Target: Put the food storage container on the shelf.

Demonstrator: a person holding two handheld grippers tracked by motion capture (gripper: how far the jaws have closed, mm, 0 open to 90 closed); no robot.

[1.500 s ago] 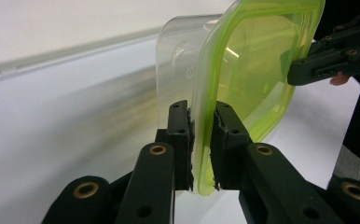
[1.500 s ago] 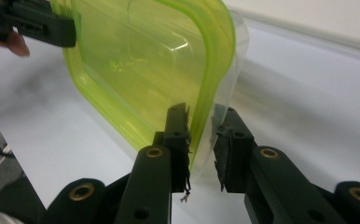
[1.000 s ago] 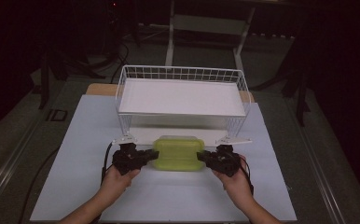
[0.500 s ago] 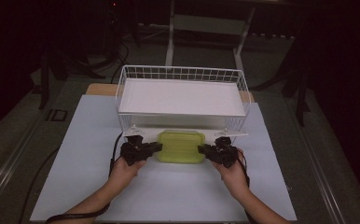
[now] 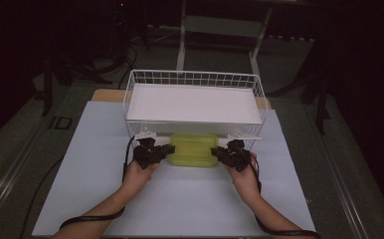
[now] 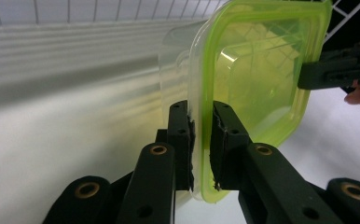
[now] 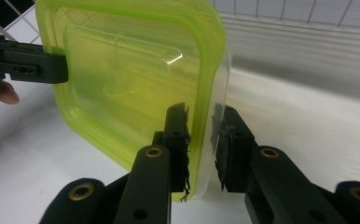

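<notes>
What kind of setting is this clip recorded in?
Probably a lab or studio recording station: a white-covered table with only a white wire rack and a green-lidded container, dark surroundings with stands behind.

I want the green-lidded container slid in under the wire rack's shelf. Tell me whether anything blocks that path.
Nothing visible does. The green-lidded container, clamped at its ends by the left hand-held gripper and right hand-held gripper, sits at the front edge of the wire rack; the space under the shelf behind looks open.

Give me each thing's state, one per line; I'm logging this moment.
Container: green lid on, held at both ends, partly under the basket.
Left gripper: shut on the container's rim.
Right gripper: shut on the opposite rim.
Wire basket: upright, white liner inside.
</notes>
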